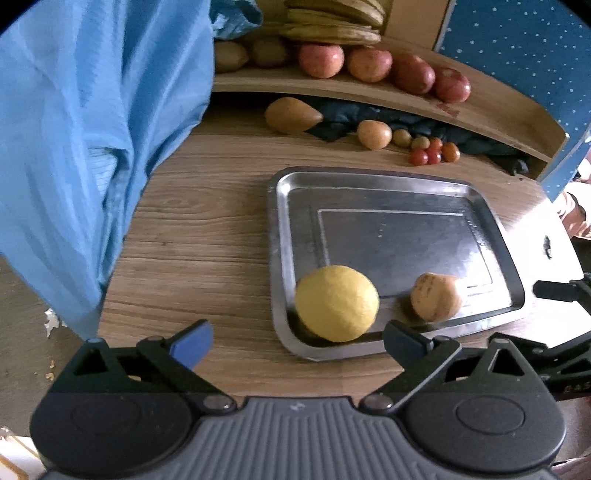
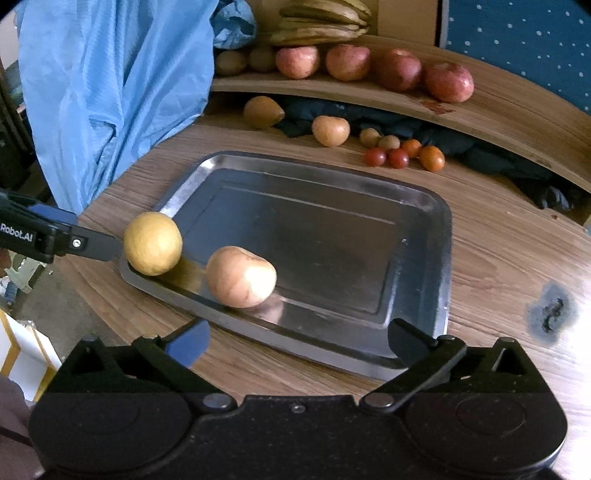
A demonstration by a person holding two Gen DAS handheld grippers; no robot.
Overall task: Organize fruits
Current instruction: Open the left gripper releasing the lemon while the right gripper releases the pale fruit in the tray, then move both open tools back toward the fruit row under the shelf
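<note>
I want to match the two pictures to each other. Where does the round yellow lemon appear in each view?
Left wrist view: the round yellow lemon lies low and centre, in the near left corner of the silver metal tray.
Right wrist view: the lemon lies at middle left, on the tray's left corner.
Shared landmark: the tan brown fruit on the tray to the lemon's right.

Setting: domestic room, likely a home dining or living area. Evidence: wood-grain table (image 2: 498, 258); curved wooden shelf (image 2: 480, 110) holding loose apples (image 2: 448, 82) and bananas (image 2: 321, 22); crumpled blue plastic bag (image 2: 110, 92); dark cloth (image 2: 443, 140) bundled under the shelf.
</note>
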